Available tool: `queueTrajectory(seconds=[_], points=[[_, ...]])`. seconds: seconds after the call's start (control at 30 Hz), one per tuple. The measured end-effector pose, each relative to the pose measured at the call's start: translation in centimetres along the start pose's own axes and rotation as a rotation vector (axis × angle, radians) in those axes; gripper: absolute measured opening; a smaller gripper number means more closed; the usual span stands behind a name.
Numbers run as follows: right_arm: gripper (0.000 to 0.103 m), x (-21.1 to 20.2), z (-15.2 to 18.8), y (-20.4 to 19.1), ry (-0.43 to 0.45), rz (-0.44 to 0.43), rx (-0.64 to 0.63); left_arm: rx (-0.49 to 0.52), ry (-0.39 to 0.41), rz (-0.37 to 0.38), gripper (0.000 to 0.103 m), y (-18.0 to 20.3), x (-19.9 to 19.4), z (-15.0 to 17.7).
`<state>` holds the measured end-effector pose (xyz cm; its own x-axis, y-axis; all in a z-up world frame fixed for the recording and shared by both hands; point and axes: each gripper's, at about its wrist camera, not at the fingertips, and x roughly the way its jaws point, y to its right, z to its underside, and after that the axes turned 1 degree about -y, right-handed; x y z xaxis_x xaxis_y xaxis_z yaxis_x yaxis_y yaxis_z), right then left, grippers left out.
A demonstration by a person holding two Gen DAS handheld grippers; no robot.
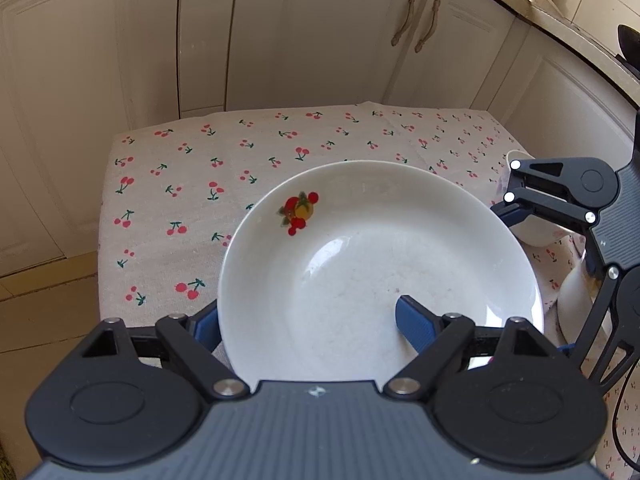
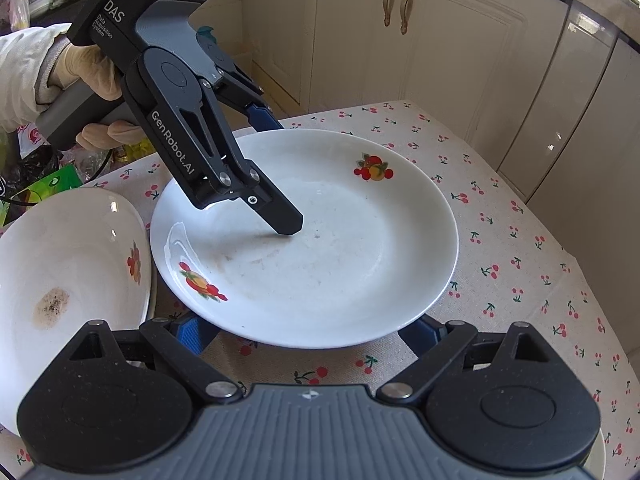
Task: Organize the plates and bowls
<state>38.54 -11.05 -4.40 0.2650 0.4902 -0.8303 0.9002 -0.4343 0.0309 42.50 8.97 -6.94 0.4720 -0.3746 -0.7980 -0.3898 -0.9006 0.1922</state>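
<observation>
A white deep plate with fruit decals sits on the cherry-print tablecloth. My left gripper straddles its rim with the jaws apart. One blue finger rests in the plate's well, away from the sloped wall, and the other is outside the rim. My right gripper is open, both fingertips hidden under the plate's near rim. A white bowl with a brown stain and a fruit decal stands just left of the plate in the right wrist view.
Cream cabinet doors stand close behind the small table. A gloved hand holds the left gripper. Bags and packets crowd the far left. The cloth's far side holds nothing.
</observation>
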Motion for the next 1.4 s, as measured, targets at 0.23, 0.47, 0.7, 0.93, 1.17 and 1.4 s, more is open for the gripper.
queueTrajectory(seconds=[0.23,0.47,0.7,0.93,1.17,1.4], points=[[0.096,-1.4,-0.3,-0.5,0.018,0.016,-0.005,0.010,0.022,-0.001,0.086,0.7,-1.4,-0.1],[0.096,-3.6,-0.7,-1.9,0.042,0.039,-0.016,0.035,0.056,-0.013,0.086,2.0,-4.0,0.2],[0.096,-6.1,-0.8,-4.2,0.071,0.058,-0.022,0.060,0.091,-0.027,0.086,3.7,-7.3,1.4],[0.096,-8.2,0.1,-7.8,0.087,0.067,-0.016,0.073,0.103,-0.039,0.086,5.6,-10.1,3.7],[0.096,-9.4,1.9,-11.8,0.095,0.065,0.001,0.084,0.098,-0.044,0.086,7.5,-12.0,7.1],[0.096,-9.6,4.0,-15.1,0.090,0.054,0.025,0.084,0.080,-0.037,0.086,8.9,-12.7,10.5]])
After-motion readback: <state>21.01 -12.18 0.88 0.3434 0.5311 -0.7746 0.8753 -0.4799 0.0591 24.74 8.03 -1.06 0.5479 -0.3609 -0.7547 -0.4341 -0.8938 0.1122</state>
